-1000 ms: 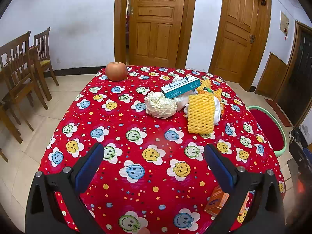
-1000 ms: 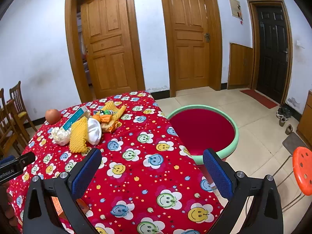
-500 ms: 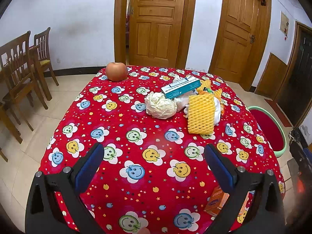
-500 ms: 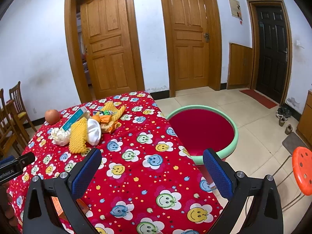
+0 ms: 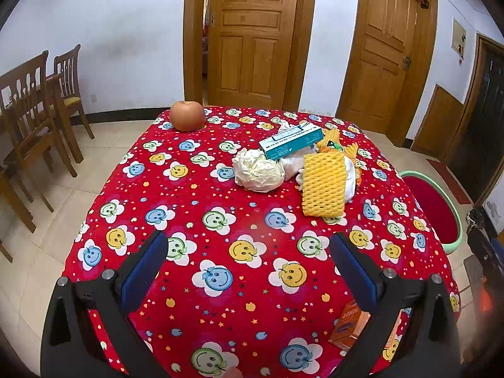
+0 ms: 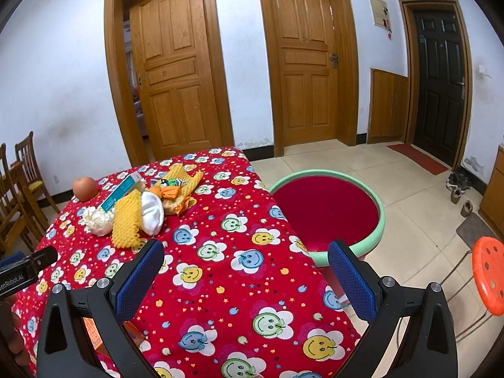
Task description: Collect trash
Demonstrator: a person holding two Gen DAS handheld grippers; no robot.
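A pile of trash lies on the far right part of the red smiley-print tablecloth (image 5: pixel 220 220): a crumpled white paper ball (image 5: pixel 257 170), a yellow foam fruit net (image 5: pixel 323 183), a teal and white box (image 5: pixel 291 142), a white wad (image 6: pixel 152 211) and orange wrappers (image 6: pixel 176 196). An orange carton (image 5: pixel 348 326) lies near the front edge, partly hidden behind my left gripper's right finger. My left gripper (image 5: pixel 249 267) hovers open over the near part of the table, well short of the pile. My right gripper (image 6: pixel 245 271) is open too, above the table's right side with nothing between its fingers.
An apple (image 5: pixel 187 115) sits at the far left corner. A round green-rimmed red basin (image 6: pixel 327 211) stands on the floor beside the table's right edge. Wooden chairs (image 5: pixel 34 110) stand on the left, an orange stool (image 6: pixel 489 277) on the right. Wooden doors line the far wall.
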